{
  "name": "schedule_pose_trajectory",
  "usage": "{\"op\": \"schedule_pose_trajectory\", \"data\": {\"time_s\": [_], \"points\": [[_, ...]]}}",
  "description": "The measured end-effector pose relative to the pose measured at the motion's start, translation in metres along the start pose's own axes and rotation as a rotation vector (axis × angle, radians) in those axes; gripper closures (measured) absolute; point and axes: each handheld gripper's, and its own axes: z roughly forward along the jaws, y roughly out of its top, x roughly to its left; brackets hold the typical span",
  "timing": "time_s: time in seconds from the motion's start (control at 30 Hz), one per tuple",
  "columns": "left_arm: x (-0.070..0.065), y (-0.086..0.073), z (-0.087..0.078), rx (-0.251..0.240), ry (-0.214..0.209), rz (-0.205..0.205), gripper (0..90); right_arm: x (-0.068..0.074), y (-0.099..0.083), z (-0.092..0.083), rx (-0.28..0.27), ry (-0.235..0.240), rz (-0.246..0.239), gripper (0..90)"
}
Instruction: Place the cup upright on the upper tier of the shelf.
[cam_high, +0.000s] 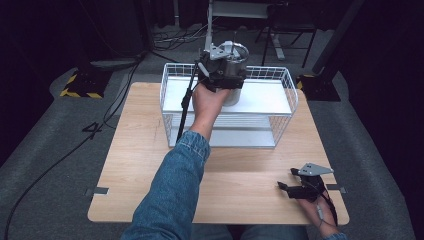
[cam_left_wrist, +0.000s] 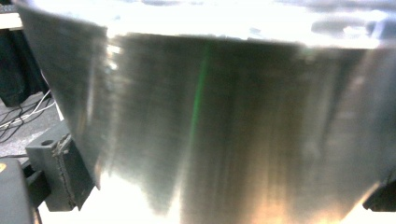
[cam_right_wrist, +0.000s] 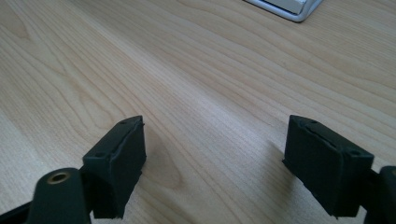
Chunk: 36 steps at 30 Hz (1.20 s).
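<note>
**Steel cup held over the basket**

The steel cup (cam_high: 233, 85) hangs over the white wire basket (cam_high: 288, 95), pinched by the left tongs (cam_high: 220, 75) (slick metal could slip). The right tongs (cam_high: 292, 187) rest spread and empty on the counter (cam_high: 140, 150).

This looks like a lab or recording studio: a lone wooden worktop (cam_high: 150, 165) stands on grey carpet (cam_high: 45, 165) amid dark curtains, trailing floor cables (cam_high: 50, 165) and a hazard-striped stand base (cam_high: 80, 90).
</note>
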Motion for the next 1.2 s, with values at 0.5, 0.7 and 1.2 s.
{"op": "schedule_pose_trajectory", "data": {"time_s": [0.5, 0.7, 1.2], "points": [[0.008, -0.004, -0.004, -0.065, -0.056, 0.005, 0.0, 0.0, 0.0, 0.0, 0.0, 0.001, -0.002, 21.3], [0.007, -0.004, -0.01, -0.077, -0.042, 0.038, 0.0, 0.0, 0.0, 0.0, 0.0, 0.001, -0.002, 21.3], [0.014, -0.006, -0.046, -0.136, -0.116, 0.022, 0.0, 0.0, 0.0, 0.0, 0.002, 0.006, 0.005, 21.2]]}}
